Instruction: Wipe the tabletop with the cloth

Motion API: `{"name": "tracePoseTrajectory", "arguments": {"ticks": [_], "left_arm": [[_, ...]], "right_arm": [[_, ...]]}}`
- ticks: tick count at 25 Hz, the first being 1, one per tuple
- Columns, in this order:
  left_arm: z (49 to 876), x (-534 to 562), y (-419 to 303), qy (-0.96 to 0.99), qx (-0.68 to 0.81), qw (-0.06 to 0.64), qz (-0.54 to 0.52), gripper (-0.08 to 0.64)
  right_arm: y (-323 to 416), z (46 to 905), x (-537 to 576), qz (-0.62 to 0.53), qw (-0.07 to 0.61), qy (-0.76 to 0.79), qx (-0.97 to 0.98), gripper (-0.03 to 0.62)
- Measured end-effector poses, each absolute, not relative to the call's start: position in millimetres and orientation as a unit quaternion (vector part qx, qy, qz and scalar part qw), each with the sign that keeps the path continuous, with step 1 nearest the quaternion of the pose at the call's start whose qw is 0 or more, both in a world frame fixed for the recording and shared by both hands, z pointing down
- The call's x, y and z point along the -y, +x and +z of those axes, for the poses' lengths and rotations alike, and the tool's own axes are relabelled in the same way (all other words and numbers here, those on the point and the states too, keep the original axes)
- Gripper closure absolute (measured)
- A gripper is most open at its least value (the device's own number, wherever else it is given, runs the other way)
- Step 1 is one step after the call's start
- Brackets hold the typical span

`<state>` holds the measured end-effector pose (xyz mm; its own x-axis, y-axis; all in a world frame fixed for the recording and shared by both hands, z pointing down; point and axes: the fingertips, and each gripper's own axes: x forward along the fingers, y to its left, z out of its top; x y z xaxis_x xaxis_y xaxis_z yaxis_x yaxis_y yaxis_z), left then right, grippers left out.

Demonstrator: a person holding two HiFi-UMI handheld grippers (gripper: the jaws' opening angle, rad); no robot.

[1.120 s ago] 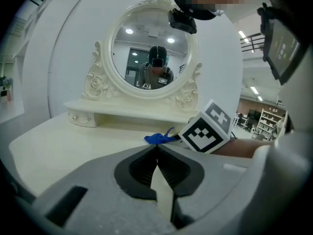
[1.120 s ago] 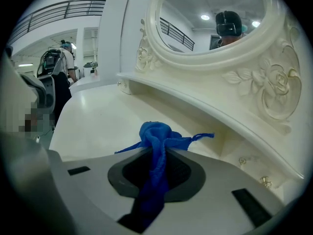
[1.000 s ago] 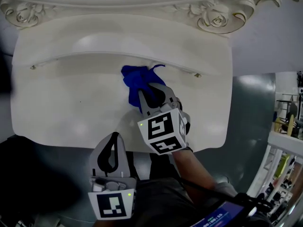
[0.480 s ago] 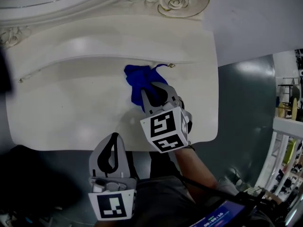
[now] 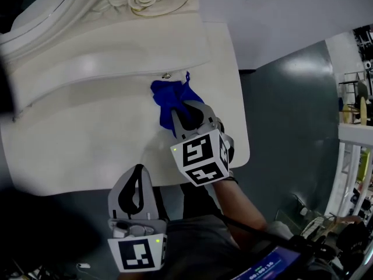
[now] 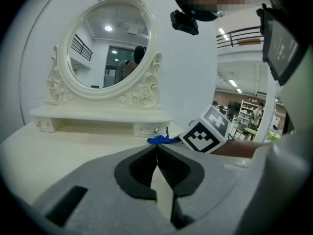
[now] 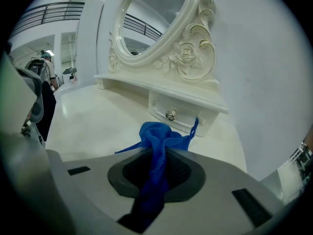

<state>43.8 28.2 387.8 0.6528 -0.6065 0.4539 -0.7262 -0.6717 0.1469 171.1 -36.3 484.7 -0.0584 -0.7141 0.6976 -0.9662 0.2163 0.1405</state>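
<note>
Head view: the right tongs (image 5: 187, 114) are clamped on the blue cloth (image 5: 168, 97). It is bunched on the white surface (image 5: 87, 133) just ahead of the tips, near the far right corner. The left tongs (image 5: 136, 174) hang off the near edge, well apart.

Left gripper view: tongs together, empty.

Right gripper view: the cloth's long axis runs along the tongs, pointing at the drawer knob (image 7: 170, 115). Open surface lies to the left.

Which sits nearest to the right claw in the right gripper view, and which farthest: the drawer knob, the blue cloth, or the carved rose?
1. The blue cloth: clamped in the right claw itself.
2. The drawer knob: just beyond the cloth, on the small drawer at the back of the tabletop.
3. The carved rose: higher up, on the mirror frame above the drawer.
</note>
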Motion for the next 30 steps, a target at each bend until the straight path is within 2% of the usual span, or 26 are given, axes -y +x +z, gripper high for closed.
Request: {"name": "tracePoseTrajectory", "arguments": {"ticks": [9, 20, 25, 30], "left_arm": [[370.4, -63.4, 96.1, 0.910, 0.341, 0.142, 0.190, 0.544], [356.7, -99.7, 198.7, 0.937, 0.281, 0.103, 0.182, 0.545], [331.7, -131.8, 243.6, 0.954, 0.232, 0.078, 0.175, 0.543], [308.7, -149.4, 279.2, 0.958, 0.206, 0.072, 0.185, 0.545]], "right_arm": [[239.3, 473.8, -10.0, 0.202, 0.330, 0.627, 0.676, 0.532], [354.2, 480.7, -78.1, 0.237, 0.310, 0.679, 0.622, 0.532], [407.6, 458.5, -135.9, 0.261, 0.289, 0.716, 0.579, 0.532], [451.1, 413.9, -158.8, 0.236, 0.259, 0.749, 0.563, 0.532]]}}
